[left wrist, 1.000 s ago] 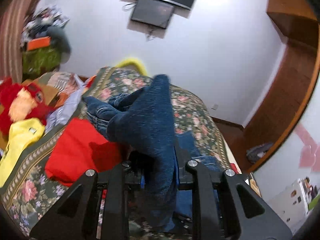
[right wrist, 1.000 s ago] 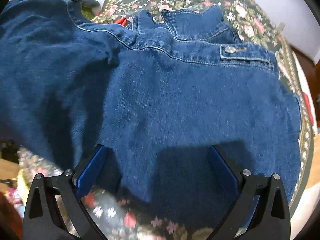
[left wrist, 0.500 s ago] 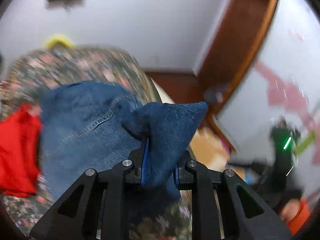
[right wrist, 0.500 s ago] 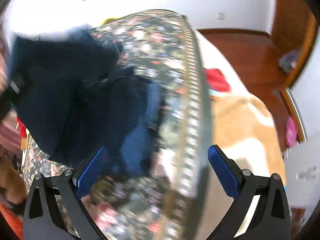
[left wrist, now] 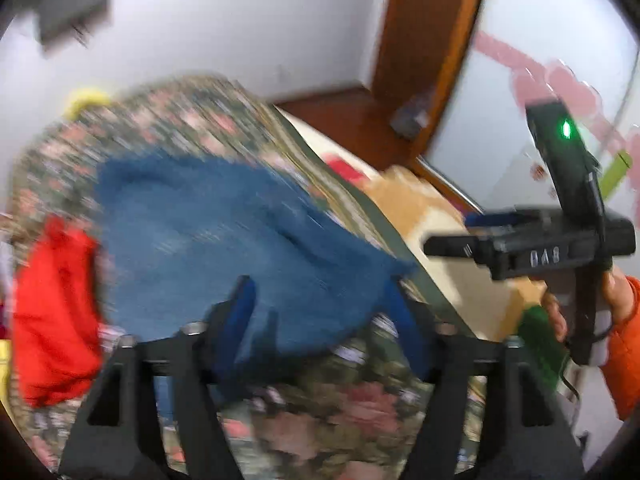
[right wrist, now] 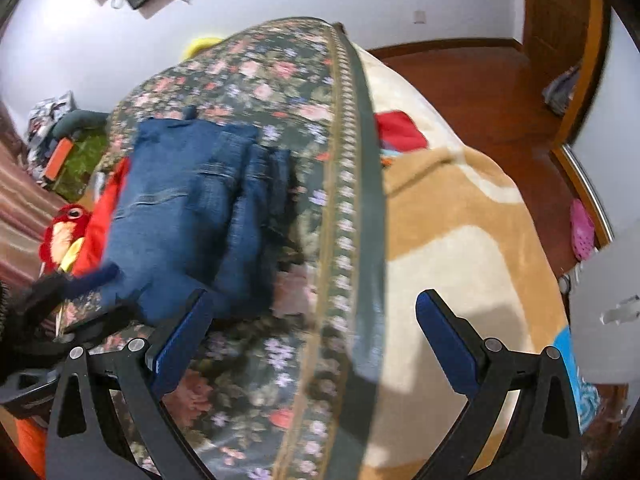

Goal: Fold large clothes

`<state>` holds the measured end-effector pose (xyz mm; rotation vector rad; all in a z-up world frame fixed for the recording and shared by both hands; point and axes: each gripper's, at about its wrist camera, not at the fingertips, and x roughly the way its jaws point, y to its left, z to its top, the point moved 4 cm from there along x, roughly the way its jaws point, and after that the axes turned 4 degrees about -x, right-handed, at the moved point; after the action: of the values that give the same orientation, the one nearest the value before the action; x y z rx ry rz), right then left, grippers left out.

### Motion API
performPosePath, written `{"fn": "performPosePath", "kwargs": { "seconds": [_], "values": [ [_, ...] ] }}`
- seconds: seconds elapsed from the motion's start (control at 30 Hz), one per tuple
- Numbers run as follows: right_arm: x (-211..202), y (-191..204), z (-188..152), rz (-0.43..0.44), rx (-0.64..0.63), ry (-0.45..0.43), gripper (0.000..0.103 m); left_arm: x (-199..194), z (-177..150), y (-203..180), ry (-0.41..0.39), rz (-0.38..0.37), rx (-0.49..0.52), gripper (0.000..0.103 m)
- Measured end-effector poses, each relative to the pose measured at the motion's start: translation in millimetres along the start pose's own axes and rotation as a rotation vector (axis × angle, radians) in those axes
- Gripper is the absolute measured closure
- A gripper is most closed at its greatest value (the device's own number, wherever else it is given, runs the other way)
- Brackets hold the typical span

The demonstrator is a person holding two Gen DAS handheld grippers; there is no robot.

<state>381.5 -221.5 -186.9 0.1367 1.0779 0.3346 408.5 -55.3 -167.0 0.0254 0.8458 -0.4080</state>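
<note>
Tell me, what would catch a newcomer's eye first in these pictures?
Probably the folded blue jeans lying on the flowered bedspread, with a bright red garment right beside them. Next come the black grippers low in each view: the left gripper is opening just over the denim's near edge, and the right gripper hangs open and empty above the bedspread's border.

Floral bedspread (right wrist: pixel 256 68) lies bare beyond the jeans (right wrist: pixel 188 208) (red garment (left wrist: pixel 56 312) crowds their left)
</note>
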Motion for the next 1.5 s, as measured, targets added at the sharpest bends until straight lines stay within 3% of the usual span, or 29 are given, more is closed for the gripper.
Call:
{"fn": "performPosePath", "kwargs": {
  "seconds": [0.07, 0.17, 0.3, 0.47, 0.57, 0.77, 0.9, 1.03, 1.3, 1.5],
  "values": [
    [-2, 12, 5, 0.018, -0.021, -0.017, 0.002, -19, 6, 17, -0.059, 0.062, -0.007, 0.032],
    [0, 33, 15, 0.049, -0.059, -0.038, 0.002, -32, 10, 48, -0.097, 0.165, -0.032, 0.021],
    [16, 59, 22, 0.084, -0.093, -0.038, 0.002, -20, 1, 92, -0.076, 0.261, -0.091, 0.017],
    [56, 80, 18, 0.097, -0.141, 0.03, 0.002, 10, -34, 128, 0.051, 0.282, -0.189, 0.017],
    [76, 77, 12, 0.051, -0.166, 0.073, 0.002, 22, -58, 141, 0.099, 0.287, -0.231, 0.016],
    [76, 27, 2, 0.02, -0.113, 0.074, 0.002, 16, -82, 152, 0.087, 0.24, -0.298, 0.014],
    [72, -4, -2, 0.095, 0.02, 0.14, 0.001, 10, -85, 154, 0.101, 0.301, -0.279, 0.014],
    [56, 0, 2, 0.042, -0.031, 0.1, 0.001, 1, -84, 154, 0.085, 0.342, -0.25, 0.014],
    [43, 29, 26, 0.118, -0.041, 0.032, 0.001, -8, -47, 160, 0.014, 0.312, -0.262, 0.014],
    [74, 46, 37, 0.181, -0.034, 0.076, 0.001, 24, -29, 175, 0.096, 0.136, -0.38, 0.014]
  ]
}}
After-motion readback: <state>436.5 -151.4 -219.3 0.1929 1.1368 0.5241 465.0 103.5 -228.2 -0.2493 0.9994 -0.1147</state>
